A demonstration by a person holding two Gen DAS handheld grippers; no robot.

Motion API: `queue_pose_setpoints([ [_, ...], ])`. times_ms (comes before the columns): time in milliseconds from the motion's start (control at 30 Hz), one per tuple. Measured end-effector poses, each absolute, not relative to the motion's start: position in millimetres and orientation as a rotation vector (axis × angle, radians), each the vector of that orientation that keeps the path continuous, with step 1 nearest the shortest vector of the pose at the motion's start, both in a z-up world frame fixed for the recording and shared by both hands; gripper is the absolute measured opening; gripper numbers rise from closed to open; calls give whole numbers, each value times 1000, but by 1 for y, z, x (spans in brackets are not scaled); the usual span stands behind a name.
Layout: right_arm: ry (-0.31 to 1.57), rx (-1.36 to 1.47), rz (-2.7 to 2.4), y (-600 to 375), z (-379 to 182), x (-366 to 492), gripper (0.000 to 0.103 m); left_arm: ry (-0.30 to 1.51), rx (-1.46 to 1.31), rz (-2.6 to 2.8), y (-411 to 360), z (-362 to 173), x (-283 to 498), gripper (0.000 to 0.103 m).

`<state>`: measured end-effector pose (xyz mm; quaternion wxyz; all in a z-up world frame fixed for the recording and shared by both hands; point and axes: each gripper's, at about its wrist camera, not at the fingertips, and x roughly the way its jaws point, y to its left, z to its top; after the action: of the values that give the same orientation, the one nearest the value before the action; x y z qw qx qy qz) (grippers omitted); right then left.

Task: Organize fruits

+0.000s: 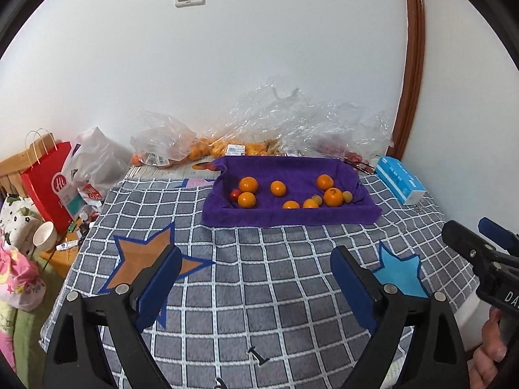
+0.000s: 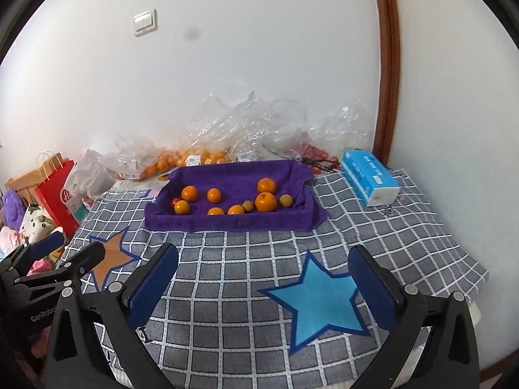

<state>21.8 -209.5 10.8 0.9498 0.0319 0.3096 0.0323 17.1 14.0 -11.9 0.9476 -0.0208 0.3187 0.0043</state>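
Purple towelling lines the tray [image 1: 292, 218], which sits on your grey checked cloth [image 1: 259, 308] toward the wall, well beyond both grippers. Count seven oranges [image 1: 278, 188] in it, one small red fruit [image 1: 235, 194] at its left end touching two of the oranges, and two small yellow-green fruits [image 1: 347, 196] beside the biggest orange [image 1: 333, 196] at the right. Two felt stars lie on the cloth: an orange star [image 1: 142, 259] under your left gripper [image 1: 256, 287] and a blue star [image 2: 319, 298] under your right gripper [image 2: 264, 285]. Both grippers hang above the cloth with jaws spread wide and nothing between them. Clear plastic bags [image 1: 292, 123] crumple along the wall; how many you cannot tell, nor count the orange and red fruit inside. One blue tissue pack [image 2: 369, 178] lies right of the tray. Clutter at the left edge is cut off and hard to read.
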Motion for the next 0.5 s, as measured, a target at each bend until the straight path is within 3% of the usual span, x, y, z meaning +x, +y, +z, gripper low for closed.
queue_pose_setpoints([
  [500,610,52,52,-213,16,10,103,646,-48,25,10,-9,9,93],
])
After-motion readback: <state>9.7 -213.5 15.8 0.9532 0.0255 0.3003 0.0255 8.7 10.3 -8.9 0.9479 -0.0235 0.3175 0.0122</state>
